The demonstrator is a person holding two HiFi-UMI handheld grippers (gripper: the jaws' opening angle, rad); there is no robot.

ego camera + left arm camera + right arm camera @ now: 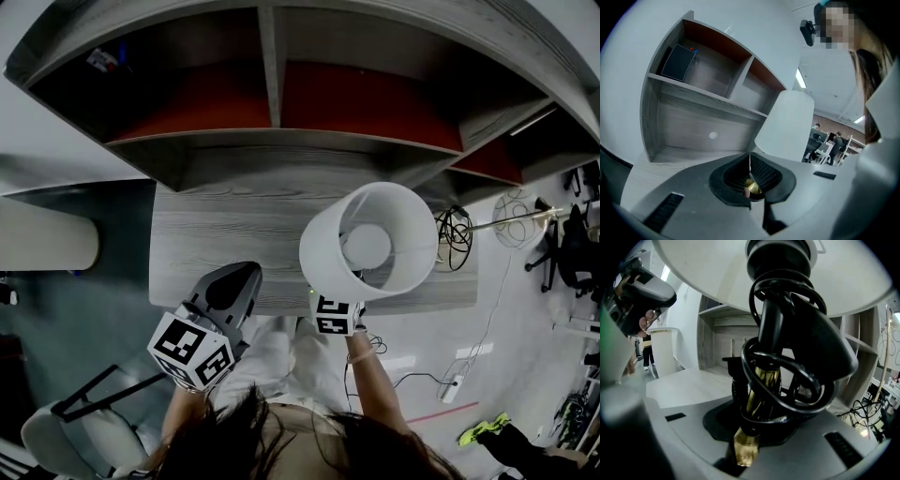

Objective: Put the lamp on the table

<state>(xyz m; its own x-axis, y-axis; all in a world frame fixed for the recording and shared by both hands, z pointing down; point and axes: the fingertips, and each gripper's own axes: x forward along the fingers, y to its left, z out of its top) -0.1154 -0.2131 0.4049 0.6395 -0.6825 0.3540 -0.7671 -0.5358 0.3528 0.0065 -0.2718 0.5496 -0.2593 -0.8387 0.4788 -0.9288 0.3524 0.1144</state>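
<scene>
The lamp [370, 246] is up in my right hand-held gripper [757, 427]. Its white shade shows from above in the head view, over the front right part of the tabletop [225, 234]. In the right gripper view the jaws are closed on the lamp's brass stem [761, 380], with the black cord [787, 380] coiled loosely round that stem and hanging over the jaws. I can't see the foot of the lamp in any view, so I can't say whether it touches the wood. From the height of the shade, I judge that it is in the air and not yet set down.

My left hand-held gripper [750, 168] sits lower and to the left, near the front edge of the tabletop. Its pads are pressed together along a thin seam, and it holds no part of the lamp. The shade stands apart from it, up and to the right in its view. Behind the tabletop rises the shelf unit [272, 84], its compartments mostly bare.

So I'm in the carry-and-place step. Next I need to bring the lamp further in over the wood, keep the stem upright and lower it until the foot rests flat. Only then should I open the right jaws. The loose cord could snag on the jaws as I let go, so I'd ease off slowly.
</scene>
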